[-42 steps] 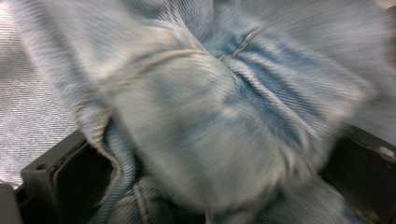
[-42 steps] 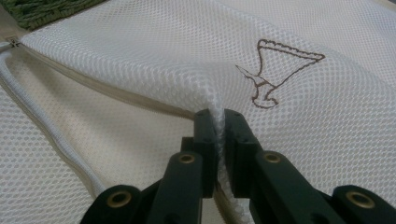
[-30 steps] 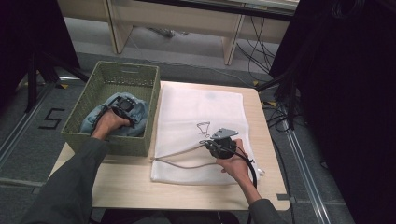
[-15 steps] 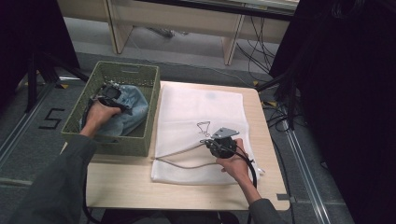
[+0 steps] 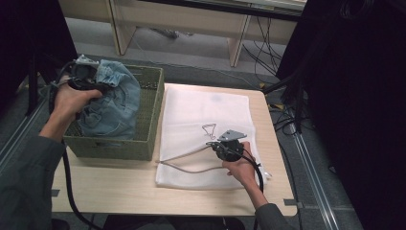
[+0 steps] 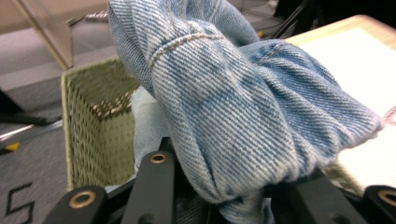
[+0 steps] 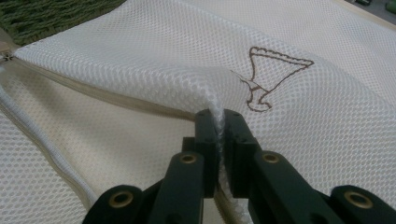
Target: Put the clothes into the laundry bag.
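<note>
denim bundle clamped in left hand-held gripper, above basket; mesh bag opening rightward, pinched by right hand-held gripper.

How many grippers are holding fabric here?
2: the left gripper clamps the denim garment above the green basket; the right gripper pinches the white mesh bag on the table.
</note>
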Action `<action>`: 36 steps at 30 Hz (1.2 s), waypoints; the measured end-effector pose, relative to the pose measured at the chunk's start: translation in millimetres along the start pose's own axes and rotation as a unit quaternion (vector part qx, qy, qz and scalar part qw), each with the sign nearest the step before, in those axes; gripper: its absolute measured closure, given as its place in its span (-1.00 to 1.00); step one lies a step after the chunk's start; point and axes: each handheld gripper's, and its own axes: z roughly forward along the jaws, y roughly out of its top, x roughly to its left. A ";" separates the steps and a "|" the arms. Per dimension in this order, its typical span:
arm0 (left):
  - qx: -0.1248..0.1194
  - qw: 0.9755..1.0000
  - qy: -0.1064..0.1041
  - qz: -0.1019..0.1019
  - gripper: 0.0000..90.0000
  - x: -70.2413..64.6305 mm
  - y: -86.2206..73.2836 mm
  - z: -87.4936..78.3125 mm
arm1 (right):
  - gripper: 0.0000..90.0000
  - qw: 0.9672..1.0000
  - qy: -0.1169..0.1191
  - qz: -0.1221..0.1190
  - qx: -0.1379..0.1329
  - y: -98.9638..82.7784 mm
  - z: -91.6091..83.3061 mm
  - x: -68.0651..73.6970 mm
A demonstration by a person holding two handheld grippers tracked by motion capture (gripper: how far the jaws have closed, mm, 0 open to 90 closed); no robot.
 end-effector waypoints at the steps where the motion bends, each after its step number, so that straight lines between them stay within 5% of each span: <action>1: -0.009 1.000 0.004 0.003 0.52 -1.5 3.6 -6.5 | 0.91 1.000 0.000 0.000 0.000 0.0 0.0 0.0; 9: -0.042 0.999 -0.027 -0.001 0.52 -13.4 25.2 -49.2 | 0.91 1.000 -0.003 -0.001 -0.010 0.1 0.1 -1.2; 13: -0.057 0.996 -0.069 0.001 0.52 -24.0 31.6 -67.9 | 0.91 1.000 -0.006 -0.010 -0.015 0.3 0.6 -2.8; 20: -0.069 0.992 -0.104 0.016 0.52 -40.7 41.5 -90.6 | 0.92 1.000 -0.006 -0.012 -0.014 0.3 0.5 -3.6; 27: -0.076 0.981 -0.173 0.034 0.52 -67.5 49.7 -114.5 | 0.91 1.000 -0.005 -0.001 -0.015 0.4 -0.5 -4.2; 28: -0.076 0.981 -0.173 0.034 0.52 -67.5 49.7 -114.5 | 0.91 1.000 -0.005 -0.001 -0.015 0.4 -0.5 -4.2; 31: -0.076 0.974 -0.212 0.040 0.52 -81.9 51.5 -124.1 | 0.92 1.000 -0.007 0.002 -0.014 0.6 -1.3 -3.7; 34: -0.077 0.971 -0.223 0.049 0.52 -90.3 53.4 -129.2 | 0.92 1.000 -0.004 0.010 -0.010 0.4 -1.9 -3.0; 36: -0.085 0.965 -0.240 0.057 0.52 -102.8 56.9 -136.9 | 0.92 1.000 -0.009 0.008 -0.024 0.4 -0.4 -4.2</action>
